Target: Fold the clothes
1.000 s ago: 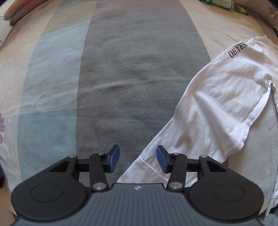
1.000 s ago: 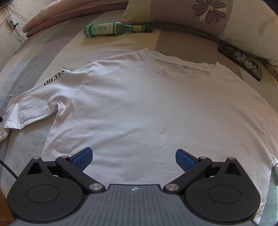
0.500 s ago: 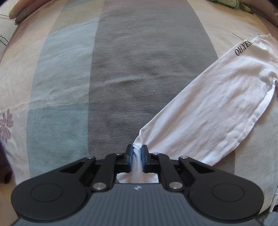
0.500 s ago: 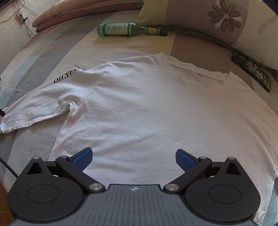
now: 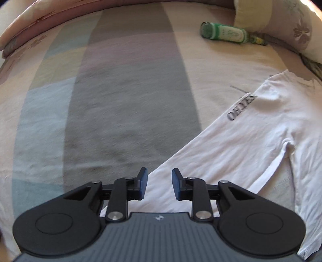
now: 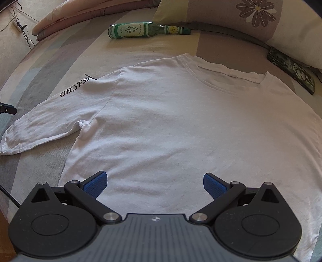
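The T-shirt point(image 6: 171, 125) lies flat on the bed point(image 5: 120, 100), its collar toward the pillow point(image 6: 251, 18). Its sleeve point(image 6: 46, 121) stretches to the left. Behind the T-shirt a bottle point(image 6: 140, 29) lies on its side, just before the pillow. A phone point(image 6: 291, 69) lies to the right, beside the collar, at the pillow's edge.

I'm working in a home bedroom: a bed point(image 6: 161, 48) under a striped sheet, a flower-print pillow point(image 6: 261, 18) at its head, a rolled quilt point(image 6: 66, 14), a phone point(image 6: 291, 69) and a green bottle point(image 6: 140, 30) lying on the sheet, a power strip point(image 6: 18, 25) on the floor.
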The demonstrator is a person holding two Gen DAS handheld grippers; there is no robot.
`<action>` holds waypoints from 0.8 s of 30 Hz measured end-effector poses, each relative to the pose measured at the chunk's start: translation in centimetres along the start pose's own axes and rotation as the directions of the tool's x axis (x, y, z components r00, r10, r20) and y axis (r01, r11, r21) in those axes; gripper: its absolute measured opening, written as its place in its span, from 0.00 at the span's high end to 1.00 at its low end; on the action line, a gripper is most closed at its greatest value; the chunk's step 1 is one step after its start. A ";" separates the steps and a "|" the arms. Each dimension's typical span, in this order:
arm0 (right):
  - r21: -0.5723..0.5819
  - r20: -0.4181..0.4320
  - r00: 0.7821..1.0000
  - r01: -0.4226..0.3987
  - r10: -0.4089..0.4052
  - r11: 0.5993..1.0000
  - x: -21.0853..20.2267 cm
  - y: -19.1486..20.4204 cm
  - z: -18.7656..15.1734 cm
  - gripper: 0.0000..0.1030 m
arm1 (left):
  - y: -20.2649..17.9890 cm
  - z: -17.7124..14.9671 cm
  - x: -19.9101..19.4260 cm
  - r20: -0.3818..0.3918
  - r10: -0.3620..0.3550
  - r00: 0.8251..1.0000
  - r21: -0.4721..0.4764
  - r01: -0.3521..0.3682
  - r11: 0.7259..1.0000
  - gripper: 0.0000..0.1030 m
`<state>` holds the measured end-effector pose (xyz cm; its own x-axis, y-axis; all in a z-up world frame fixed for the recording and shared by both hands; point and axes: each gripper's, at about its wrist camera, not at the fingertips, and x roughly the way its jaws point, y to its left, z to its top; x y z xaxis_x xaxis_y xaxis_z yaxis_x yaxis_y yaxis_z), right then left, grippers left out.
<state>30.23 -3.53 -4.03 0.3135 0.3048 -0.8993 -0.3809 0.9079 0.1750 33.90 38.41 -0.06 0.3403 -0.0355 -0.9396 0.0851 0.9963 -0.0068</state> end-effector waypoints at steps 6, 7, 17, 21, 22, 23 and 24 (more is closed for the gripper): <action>-0.023 -0.031 0.999 0.021 -0.022 1.000 0.5 0.7 -1.3 0.00 | -10.5 6.4 3.7 0.079 -0.316 0.945 0.044 0.313 0.949 0.54; -0.026 -0.038 0.999 0.029 -0.030 0.999 0.5 0.7 -1.6 0.00 | -12.1 7.2 4.4 0.081 -0.355 0.931 0.050 0.352 0.935 0.54; 0.090 -0.036 0.996 0.081 -0.078 0.993 -0.1 -1.7 -4.4 0.00 | -14.7 10.6 10.9 0.065 -0.323 0.944 -0.115 0.328 0.938 0.52; 0.170 -0.035 0.996 0.090 -0.085 0.981 -0.1 -2.7 -5.2 0.00 | -15.4 12.9 9.8 0.085 -0.226 0.970 -0.065 0.232 0.971 0.54; 0.179 -0.033 0.996 0.089 -0.085 0.980 -0.2 -2.8 -5.3 0.00 | -15.8 13.3 9.3 0.097 -0.268 0.959 -0.057 0.274 0.960 0.54; 0.186 -0.031 0.996 0.089 -0.085 0.978 -0.3 -2.9 -5.5 0.00 | -16.5 13.3 8.8 0.104 -0.306 0.946 -0.034 0.311 0.950 0.51; 0.185 -0.031 0.996 0.091 -0.087 0.978 -0.4 -3.0 -5.6 0.00 | -17.5 13.2 8.5 0.097 -0.333 0.938 -0.003 0.335 0.942 0.49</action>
<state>26.35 -7.95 -6.46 0.3178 0.2159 -0.9232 -0.1829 0.9694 0.1637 47.72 19.62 -3.43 0.3822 -0.3723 -0.8458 0.1912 0.9273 -0.3218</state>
